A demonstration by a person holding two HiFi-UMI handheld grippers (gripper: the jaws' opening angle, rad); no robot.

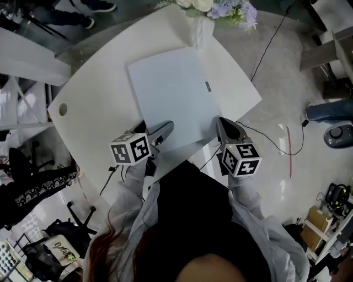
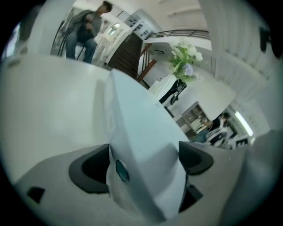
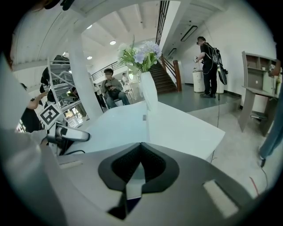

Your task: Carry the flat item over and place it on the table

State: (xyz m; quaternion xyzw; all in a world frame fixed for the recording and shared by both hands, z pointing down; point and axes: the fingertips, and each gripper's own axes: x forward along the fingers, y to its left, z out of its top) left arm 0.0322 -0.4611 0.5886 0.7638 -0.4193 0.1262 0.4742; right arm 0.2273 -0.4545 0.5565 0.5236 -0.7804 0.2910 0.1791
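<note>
The flat item (image 1: pixel 171 93), a thin pale blue-white slab with a small dark tag on its right edge, lies on the white table (image 1: pixel 94 104). At its near left corner is my left gripper (image 1: pixel 164 130). In the left gripper view that corner (image 2: pixel 141 132) sits between the jaws of the left gripper (image 2: pixel 143 163), which stand wide open. My right gripper (image 1: pixel 223 125) is at the near right corner. Seen from the right gripper view, the right gripper (image 3: pixel 140 145) is shut on the item's thin edge (image 3: pixel 119 128). The left gripper (image 3: pixel 66 132) shows there too.
A white vase of flowers (image 1: pixel 215 11) stands at the table's far edge, just past the item, and also shows as the vase (image 3: pixel 146 75). A round hole (image 1: pixel 62 109) marks the table's left side. Cables (image 1: pixel 276 143) trail on the floor to the right. People stand in the background.
</note>
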